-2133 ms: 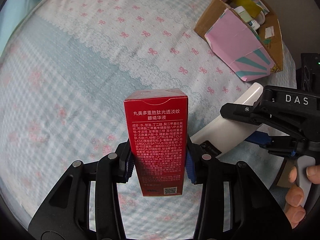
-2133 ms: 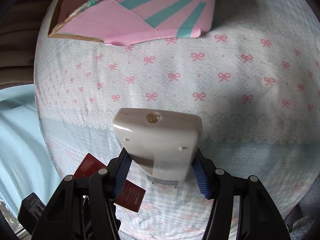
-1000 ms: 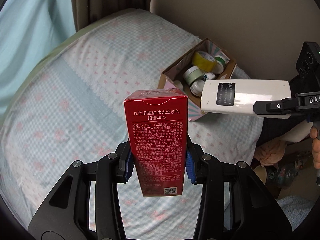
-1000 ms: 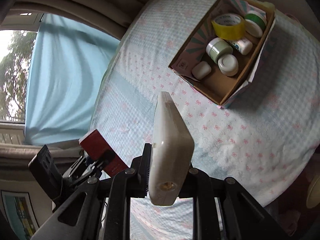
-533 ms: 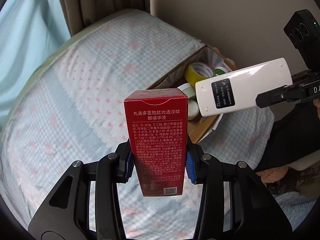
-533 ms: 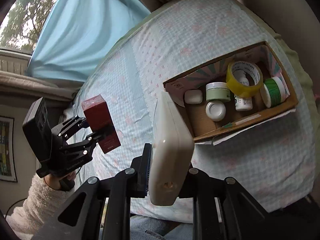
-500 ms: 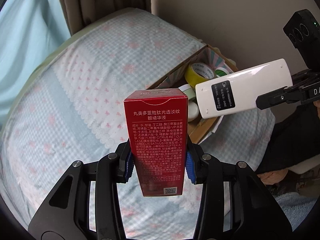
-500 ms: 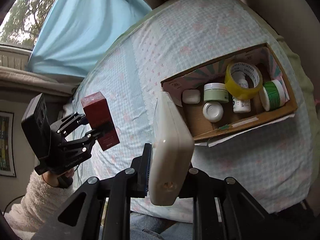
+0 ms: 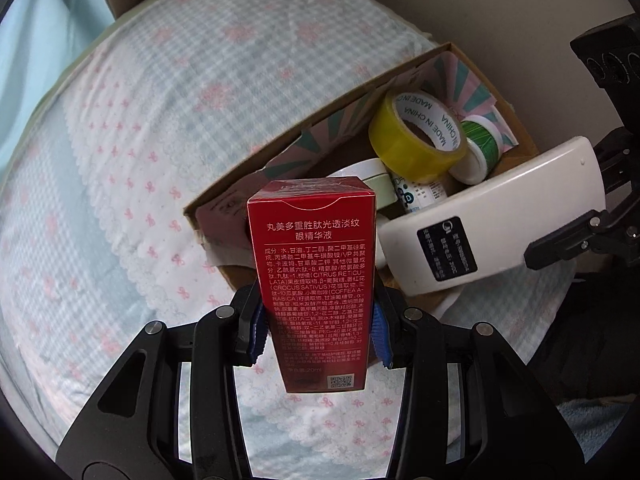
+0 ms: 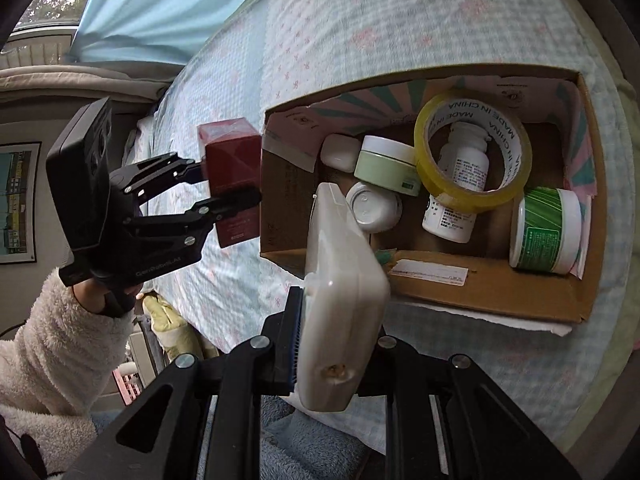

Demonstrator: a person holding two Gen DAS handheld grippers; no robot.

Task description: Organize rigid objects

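My left gripper [image 9: 318, 334] is shut on a red carton with white Chinese print [image 9: 314, 280], held upright in the air just short of the near end of an open cardboard box [image 9: 280, 148]. My right gripper [image 10: 332, 344] is shut on a white remote control [image 10: 340, 292], held on edge over the box's near wall [image 10: 480, 292]. The remote also shows in the left wrist view [image 9: 492, 220], and the carton in the right wrist view [image 10: 234, 176].
The box holds a yellow tape roll [image 10: 472, 148], a white pill bottle [image 10: 460, 188], a green-labelled tub [image 10: 546, 232], a pale green jar [image 10: 384, 164], a white cap [image 10: 372, 206] and a small white case [image 10: 340, 152]. It lies on a bow-patterned bedspread [image 9: 140, 160] near a wall.
Both grippers have moved closer to the cardboard box with their loads. The remote has come down to the box's near wall and the carton to its end.
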